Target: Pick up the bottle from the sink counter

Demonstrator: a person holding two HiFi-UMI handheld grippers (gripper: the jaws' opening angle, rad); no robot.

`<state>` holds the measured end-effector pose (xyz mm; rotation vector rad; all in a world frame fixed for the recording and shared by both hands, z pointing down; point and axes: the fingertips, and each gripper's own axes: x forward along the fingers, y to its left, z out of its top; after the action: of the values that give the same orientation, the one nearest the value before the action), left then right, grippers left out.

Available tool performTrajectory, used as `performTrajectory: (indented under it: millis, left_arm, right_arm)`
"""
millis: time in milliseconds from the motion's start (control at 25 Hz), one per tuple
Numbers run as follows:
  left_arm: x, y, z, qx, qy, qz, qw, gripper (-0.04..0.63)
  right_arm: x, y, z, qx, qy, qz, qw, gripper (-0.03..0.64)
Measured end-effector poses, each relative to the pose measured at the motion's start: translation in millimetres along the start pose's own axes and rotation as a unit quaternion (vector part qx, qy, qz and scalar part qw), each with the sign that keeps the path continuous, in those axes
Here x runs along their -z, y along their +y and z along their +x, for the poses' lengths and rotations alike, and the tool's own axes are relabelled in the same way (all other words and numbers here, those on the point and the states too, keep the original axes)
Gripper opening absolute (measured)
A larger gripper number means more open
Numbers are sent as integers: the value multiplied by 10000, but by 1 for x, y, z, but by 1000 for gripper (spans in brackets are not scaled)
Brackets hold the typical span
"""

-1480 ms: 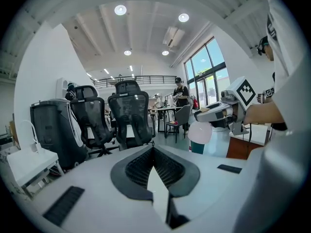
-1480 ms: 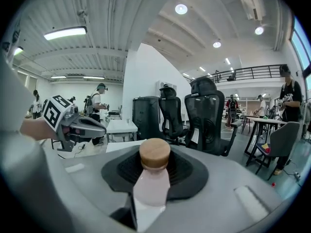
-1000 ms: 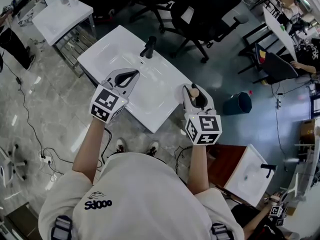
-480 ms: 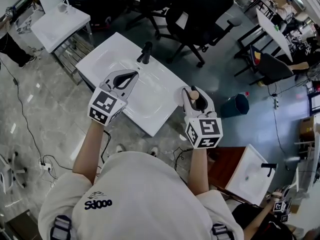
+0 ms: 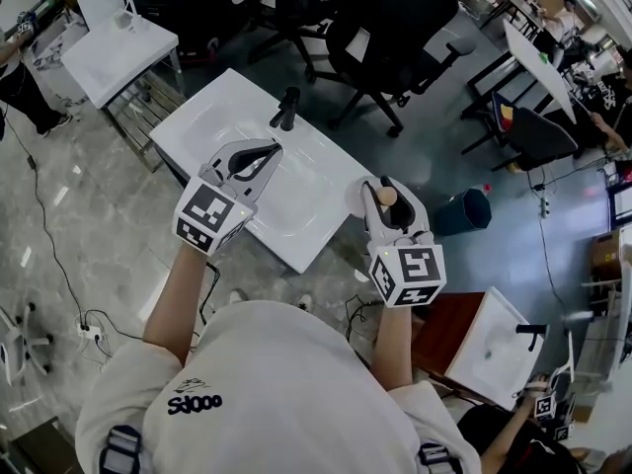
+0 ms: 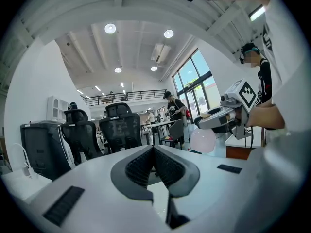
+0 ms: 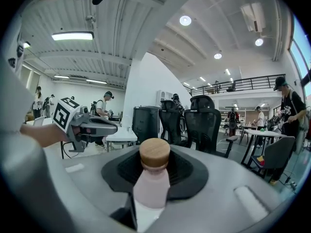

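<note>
Clearly, bottle [image 7: 151, 186] clamped in right gripper [image 5: 383, 194] — left gripper [image 6: 153, 152] closed, empty.

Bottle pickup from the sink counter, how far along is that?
Done: the pink bottle is clamped in the right gripper and held in the air off the corner of the sink counter. In hand: just holding it. The left gripper is shut and empty above the counter. Left: nothing of the pickup itself, as far as I can see.

Grey marble floor [image 5: 59, 196], black office chairs [image 5: 395, 28], blue bin [image 5: 464, 208] (near chairs), round ceiling lights [image 6: 110, 28], tall windows [image 6: 194, 79].
</note>
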<state>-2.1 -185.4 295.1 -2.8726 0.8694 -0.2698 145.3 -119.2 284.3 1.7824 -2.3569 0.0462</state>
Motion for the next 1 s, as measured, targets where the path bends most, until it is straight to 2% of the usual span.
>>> performTrajectory:
  millis: [240, 1000]
  left_arm:
    - [-3, -8, 1, 128, 14, 47, 9999, 5]
    - [8, -8, 3, 163, 182, 101, 9997, 5]
  right_arm:
    - [-4, 2, -1, -31, -45, -11, 10000, 129]
    - [-2, 4, 2, -31, 14, -62, 10000, 129]
